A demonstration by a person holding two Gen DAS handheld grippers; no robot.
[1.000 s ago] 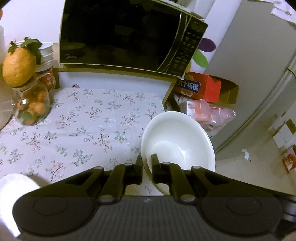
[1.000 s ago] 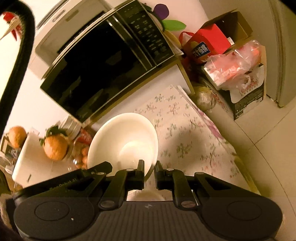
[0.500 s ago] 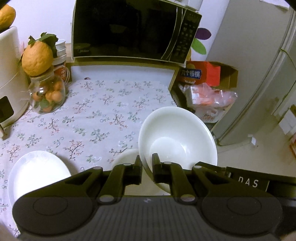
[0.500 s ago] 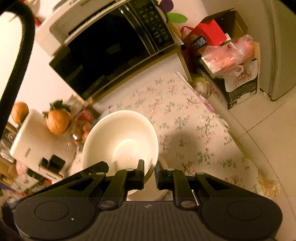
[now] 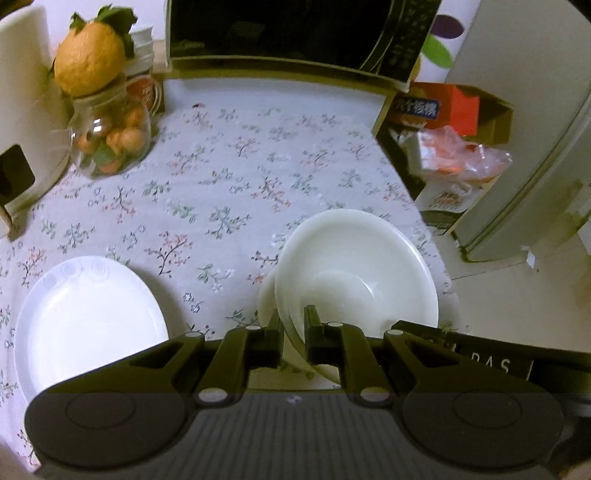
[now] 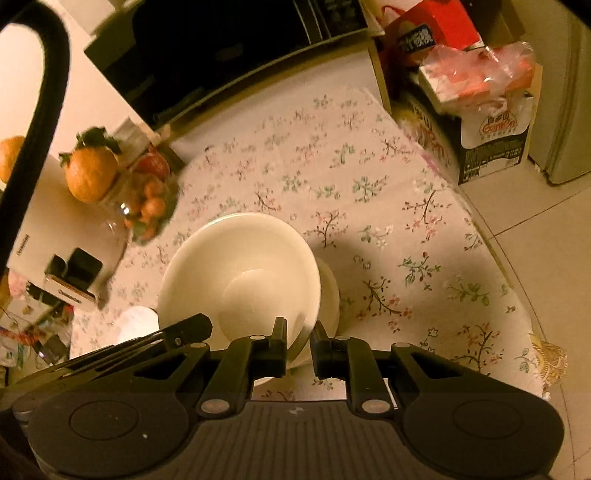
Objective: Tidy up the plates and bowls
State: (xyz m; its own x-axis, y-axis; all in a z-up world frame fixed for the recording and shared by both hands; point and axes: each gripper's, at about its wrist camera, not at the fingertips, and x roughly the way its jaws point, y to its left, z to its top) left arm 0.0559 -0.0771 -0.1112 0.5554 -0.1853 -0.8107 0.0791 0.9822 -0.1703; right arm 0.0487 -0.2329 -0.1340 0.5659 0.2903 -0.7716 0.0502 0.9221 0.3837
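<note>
A deep white bowl (image 5: 354, 266) (image 6: 236, 266) hangs low over the flowered tablecloth (image 5: 221, 177), held by both grippers. My left gripper (image 5: 293, 321) is shut on the bowl's near rim. My right gripper (image 6: 298, 328) is shut on the rim at the opposite side. Just under the bowl another white dish (image 5: 266, 295) (image 6: 330, 291) sits on the cloth, only its edge showing. A flat white plate (image 5: 88, 317) lies on the cloth to the left in the left wrist view.
A black microwave (image 5: 288, 29) stands at the back. A glass jar of small oranges (image 5: 110, 144) topped by a large orange fruit (image 5: 90, 55) and a white appliance (image 5: 22, 92) stand at the left. Boxes and bags (image 5: 450, 147) sit on the floor past the table's right edge.
Both grippers have come down toward the table with the bowl between them. The white plate and the dish under the bowl have come into view.
</note>
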